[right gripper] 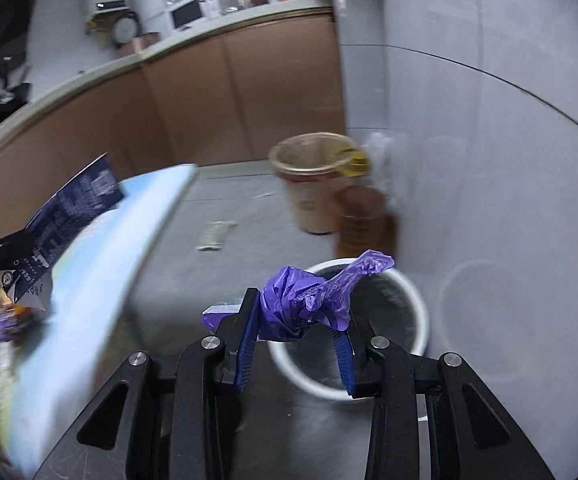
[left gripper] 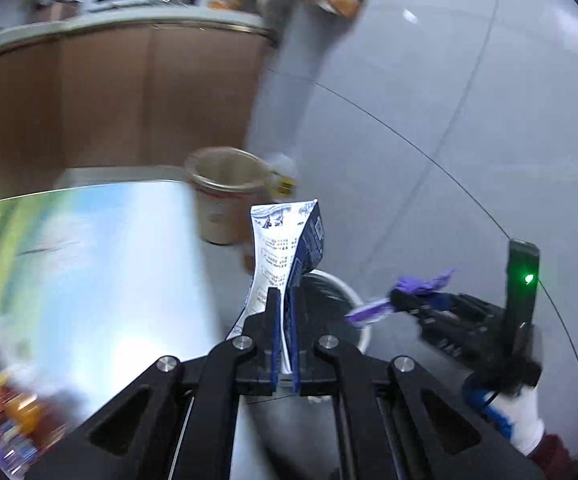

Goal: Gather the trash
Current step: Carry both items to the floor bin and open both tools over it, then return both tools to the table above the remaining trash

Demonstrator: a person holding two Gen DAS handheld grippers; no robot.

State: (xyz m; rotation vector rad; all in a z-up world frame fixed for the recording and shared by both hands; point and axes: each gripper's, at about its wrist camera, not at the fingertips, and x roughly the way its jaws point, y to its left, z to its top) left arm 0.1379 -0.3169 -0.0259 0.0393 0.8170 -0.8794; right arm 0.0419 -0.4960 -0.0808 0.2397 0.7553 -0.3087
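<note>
In the left wrist view my left gripper (left gripper: 284,298) is shut on a flattened blue-and-white carton (left gripper: 285,236) that stands up from its pads. Just beyond it, on the floor, is a white round bin (left gripper: 364,330) with a black liner. My right gripper (left gripper: 401,300) comes in from the right, held by a white-gloved hand, with a purple wrapper (left gripper: 423,284) in it. In the right wrist view that gripper (right gripper: 301,310) is shut on the crumpled purple wrapper (right gripper: 309,300) above the bin (right gripper: 420,304). The left gripper (right gripper: 17,246) and the carton (right gripper: 69,208) show at the left.
A tan bucket (right gripper: 309,184) and a brown ribbed jar (right gripper: 365,220) stand on the grey floor behind the bin, near the wall. A small pale wrapper (right gripper: 215,234) lies on the floor. A shiny table top (left gripper: 109,264) fills the left, with colourful packets (left gripper: 5,412) on it. Brown cabinets (left gripper: 109,100) stand behind.
</note>
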